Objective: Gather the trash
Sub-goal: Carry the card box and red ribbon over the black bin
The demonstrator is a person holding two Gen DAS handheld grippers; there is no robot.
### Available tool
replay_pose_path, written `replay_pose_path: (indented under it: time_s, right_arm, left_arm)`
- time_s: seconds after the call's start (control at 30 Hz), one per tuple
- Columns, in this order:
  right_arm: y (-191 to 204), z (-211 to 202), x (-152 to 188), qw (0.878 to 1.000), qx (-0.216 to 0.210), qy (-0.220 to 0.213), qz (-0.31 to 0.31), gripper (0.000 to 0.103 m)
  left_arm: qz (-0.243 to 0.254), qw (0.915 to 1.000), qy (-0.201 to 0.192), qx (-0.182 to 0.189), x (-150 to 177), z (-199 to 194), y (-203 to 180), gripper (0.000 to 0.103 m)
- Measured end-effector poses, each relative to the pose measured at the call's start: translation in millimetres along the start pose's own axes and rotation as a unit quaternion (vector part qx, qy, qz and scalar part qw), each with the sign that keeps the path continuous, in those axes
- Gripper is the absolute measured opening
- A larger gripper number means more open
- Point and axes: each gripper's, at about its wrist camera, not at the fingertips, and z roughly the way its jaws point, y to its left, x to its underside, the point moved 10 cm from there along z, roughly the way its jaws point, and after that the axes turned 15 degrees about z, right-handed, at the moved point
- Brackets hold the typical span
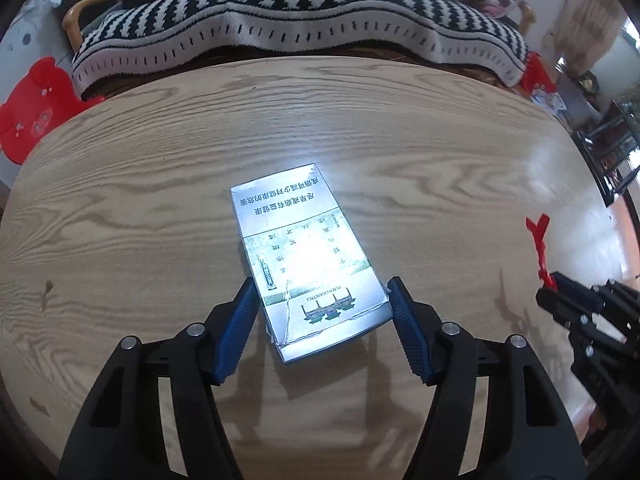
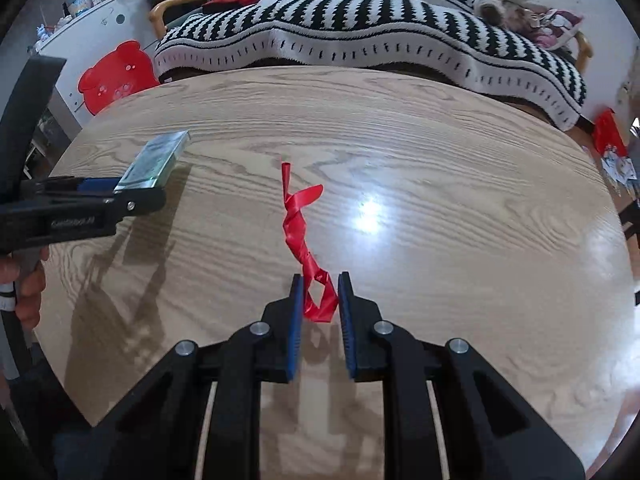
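Left gripper (image 1: 320,300) clamps the pack (image 1: 304,256); right gripper (image 2: 319,292) pinches the ribbon (image 2: 308,256). Below: glossy wood-grain table (image 2: 440,160). Behind: striped blanket (image 2: 360,28) and red bear stool (image 2: 116,76).

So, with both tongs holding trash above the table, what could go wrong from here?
1. The left tongs clamp only the near end of the cigarette pack; most of it sticks out, so it may pivot or slip.
2. The right tongs pinch a thin loop of the red ribbon; it could slide out, or its free end may snag.
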Motion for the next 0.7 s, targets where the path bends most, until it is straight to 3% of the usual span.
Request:
replay_pose_path:
  time_s: [0.4,0.57,0.7]
  right_arm:
    - [-6,-80,39,0.999,0.013,-0.042,0.017,0.018]
    - [-26,-130,67,0.997,0.023,-0.069,0.037,0.018]
    - [-56,-168,106,0.994,0.031,-0.083,0.062,0.018]
  left_arm:
    - [0.047,0.9981,-0.038,0.008,46,-75,-44,0.064]
    - [0.096,0.9934,-0.059,0.019,69,-108,-87,0.064]
    - [0.135,0.9868,-0.070,0.056,104,-128,-145,0.064]
